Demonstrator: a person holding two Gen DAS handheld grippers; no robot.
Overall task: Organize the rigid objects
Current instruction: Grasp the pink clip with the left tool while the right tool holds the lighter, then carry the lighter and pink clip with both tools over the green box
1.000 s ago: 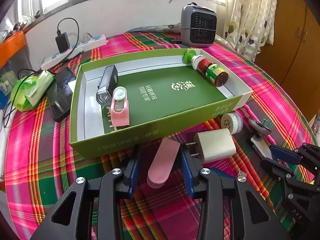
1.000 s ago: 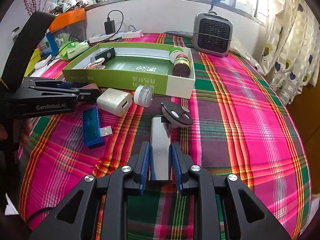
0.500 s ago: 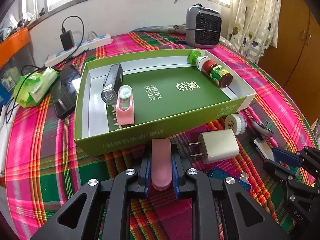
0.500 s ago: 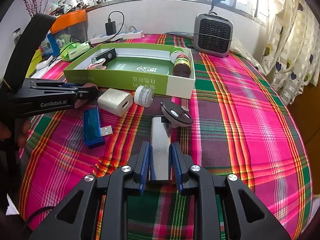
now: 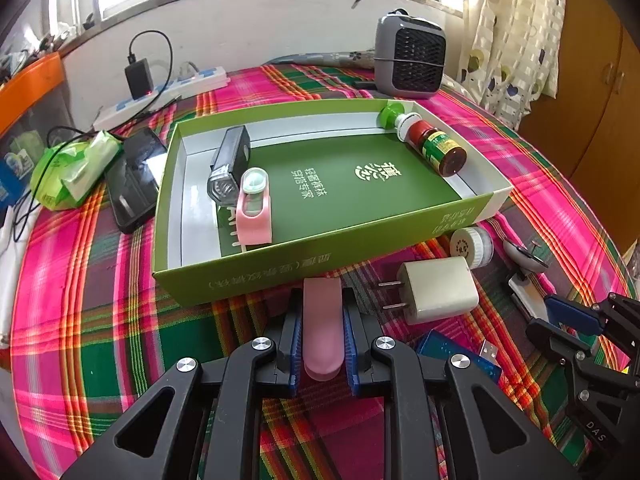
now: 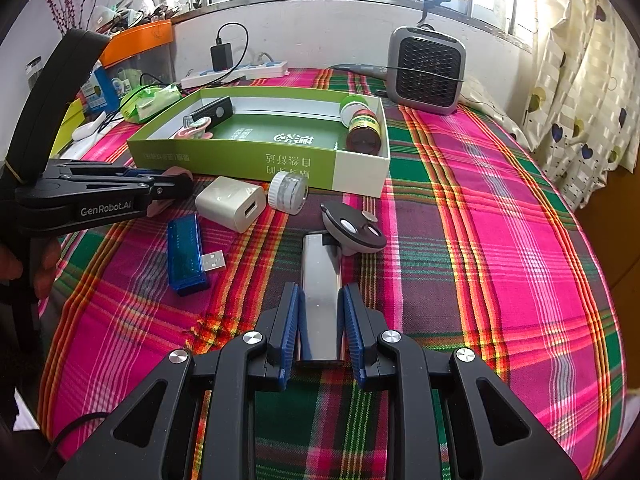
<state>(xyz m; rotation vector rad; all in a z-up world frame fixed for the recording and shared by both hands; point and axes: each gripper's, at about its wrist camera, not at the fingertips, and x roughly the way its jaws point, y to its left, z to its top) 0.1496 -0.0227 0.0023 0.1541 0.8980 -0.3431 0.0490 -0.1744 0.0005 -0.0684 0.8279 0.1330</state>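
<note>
Tongs: left tongs (image 5: 322,334) clench a pink oblong plastic case (image 5: 322,328) before the green cardboard box (image 5: 256,276); right tongs (image 6: 320,320) grip a silver metal lighter (image 6: 320,284).

A plaid cloth (image 6: 500,208) in pink, green and red covers the whole surface. On it lies a shallow green box (image 5: 280,268), and just beside its near wall a white USB charger (image 5: 440,290) and a small white round jar (image 5: 472,242) on its side. Nearer lie a blue USB stick (image 6: 185,256), a grey round-headed gadget (image 6: 352,232) and a flat silver bar (image 6: 320,280). Left of the box are a black phone (image 5: 136,178) and a green tissue pack (image 5: 74,168). At the far edge stand a grey fan heater (image 6: 426,70) and a white power strip (image 5: 168,92) with a black plug adapter (image 5: 138,74) in it
</note>
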